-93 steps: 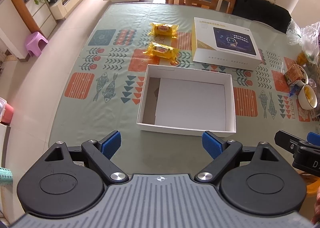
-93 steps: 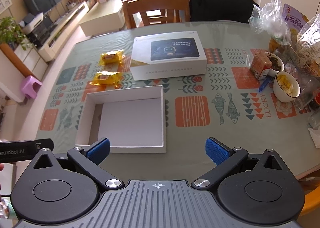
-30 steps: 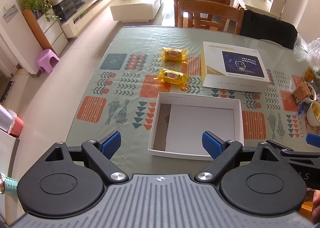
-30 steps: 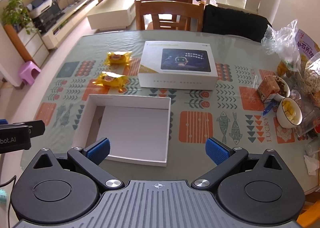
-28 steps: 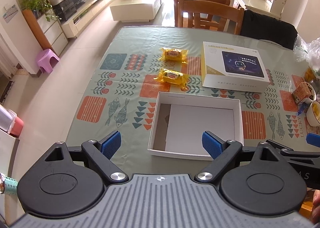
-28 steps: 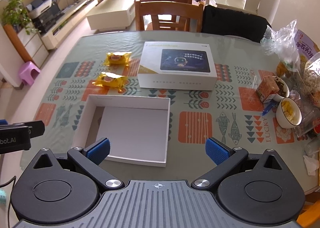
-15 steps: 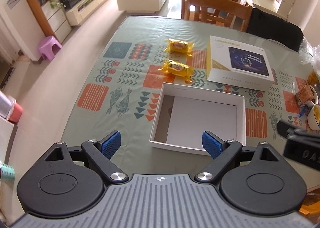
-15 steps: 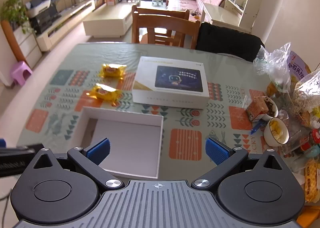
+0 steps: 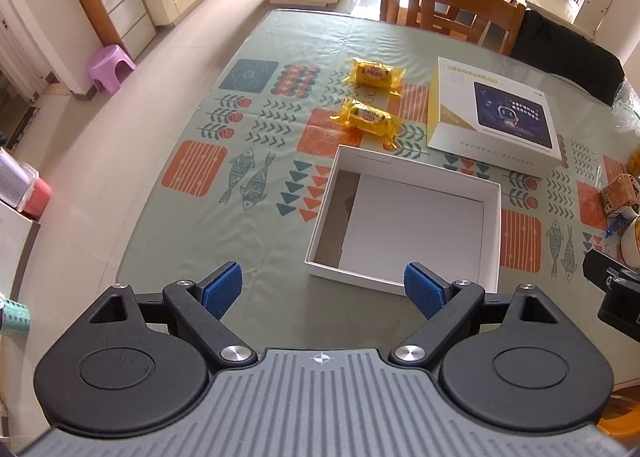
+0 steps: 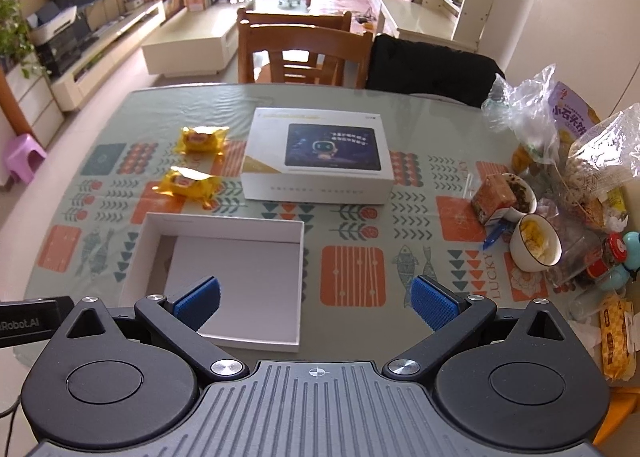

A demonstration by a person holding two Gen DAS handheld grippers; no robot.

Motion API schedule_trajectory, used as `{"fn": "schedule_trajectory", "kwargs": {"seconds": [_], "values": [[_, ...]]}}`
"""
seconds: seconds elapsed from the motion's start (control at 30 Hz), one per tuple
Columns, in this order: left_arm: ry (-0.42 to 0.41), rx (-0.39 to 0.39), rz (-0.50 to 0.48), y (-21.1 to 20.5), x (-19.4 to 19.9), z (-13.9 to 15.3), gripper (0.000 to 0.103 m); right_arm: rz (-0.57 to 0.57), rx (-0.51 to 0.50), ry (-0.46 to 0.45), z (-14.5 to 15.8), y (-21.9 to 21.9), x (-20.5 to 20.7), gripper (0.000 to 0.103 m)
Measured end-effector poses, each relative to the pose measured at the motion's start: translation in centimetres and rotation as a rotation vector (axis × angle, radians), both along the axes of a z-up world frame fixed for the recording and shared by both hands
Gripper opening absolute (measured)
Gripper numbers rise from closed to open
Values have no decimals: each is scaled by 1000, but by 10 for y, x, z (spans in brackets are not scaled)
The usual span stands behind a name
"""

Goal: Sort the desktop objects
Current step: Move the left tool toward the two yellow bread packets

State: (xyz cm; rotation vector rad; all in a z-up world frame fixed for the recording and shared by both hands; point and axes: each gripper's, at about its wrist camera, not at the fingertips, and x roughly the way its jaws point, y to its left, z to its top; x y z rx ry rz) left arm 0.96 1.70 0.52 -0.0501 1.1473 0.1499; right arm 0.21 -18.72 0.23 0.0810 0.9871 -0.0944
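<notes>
Left claw spread wide near white box

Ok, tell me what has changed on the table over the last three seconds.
Only the cameras moved: both grippers, left and right, pulled up and back, fingers open, holding nothing. The two yellow snack packs, the open white box and the printed box stayed put.

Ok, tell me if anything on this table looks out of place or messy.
The right edge is cluttered: plastic bags, a small carton tipped against a bowl, and a blue pen beside another bowl. Two yellow snack packs lie loose outside the open white box. Nothing looks spilled or broken.
</notes>
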Motion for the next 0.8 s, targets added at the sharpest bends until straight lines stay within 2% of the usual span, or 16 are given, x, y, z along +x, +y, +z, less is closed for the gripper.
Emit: {"fn": "schedule_trajectory", "kwargs": {"seconds": [0.57,0.8], "values": [[9,7,18,-17,-6,2,103,-24,5,-29,-2,-19,-17,103],[13,-17,25,-14,-1,2,103,-34,22,-22,-5,-24,-8,103]]}}
